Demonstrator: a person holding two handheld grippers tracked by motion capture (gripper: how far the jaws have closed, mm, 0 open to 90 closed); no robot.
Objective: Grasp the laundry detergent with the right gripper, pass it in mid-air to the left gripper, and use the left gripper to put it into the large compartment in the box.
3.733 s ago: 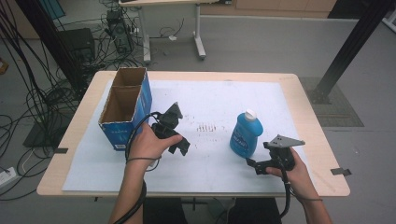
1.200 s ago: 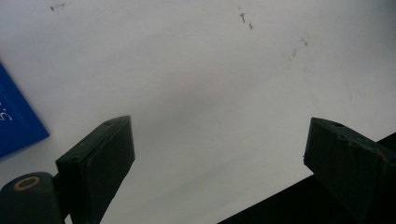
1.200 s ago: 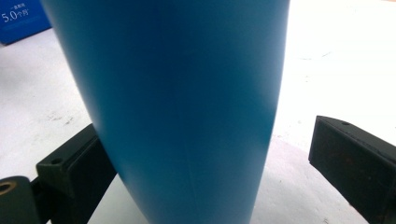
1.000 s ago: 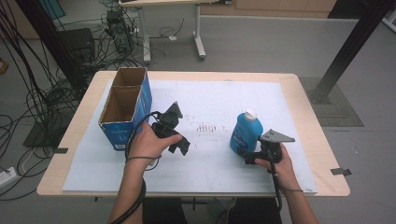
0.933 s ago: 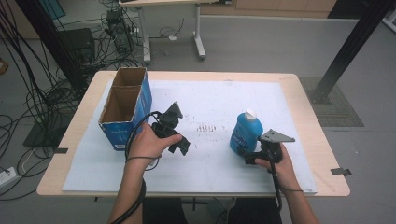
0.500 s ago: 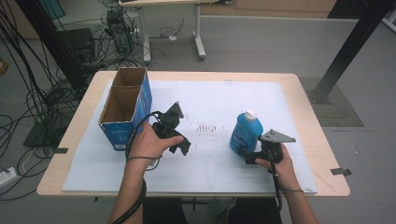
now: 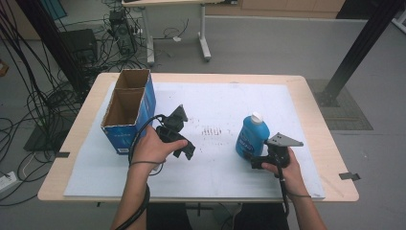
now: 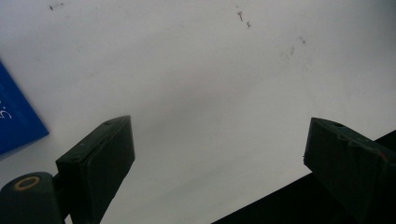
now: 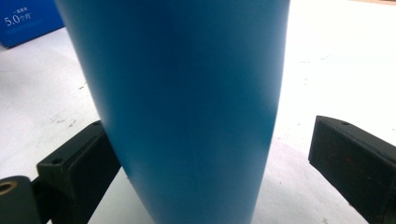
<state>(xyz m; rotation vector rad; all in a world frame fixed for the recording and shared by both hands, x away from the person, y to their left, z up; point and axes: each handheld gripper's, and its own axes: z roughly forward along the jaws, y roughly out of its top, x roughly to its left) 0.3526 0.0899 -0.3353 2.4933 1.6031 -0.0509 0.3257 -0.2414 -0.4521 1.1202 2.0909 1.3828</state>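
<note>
Blue bottle [image 7: 251,138] is being straddled upright between the spread, not-yet-closed jaws of the right hand-held gripper [image 7: 257,162], directly ahead of it; the left hand-held gripper [image 7: 186,149], well left of the bottle, is being held open and empty.

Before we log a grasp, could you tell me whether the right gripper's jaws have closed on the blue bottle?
No, the right gripper stands open around the blue bottle, a gap showing beside one jaw.

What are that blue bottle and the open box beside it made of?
The blue bottle looks like plastic: smooth, evenly coloured, with a soft sheen on its curved wall and a white cap. The open box seems to be cardboard: raw brown inside with thin folded walls, and a printed, slightly glossy blue outside. The right tongs stand open around the bottle.
</note>
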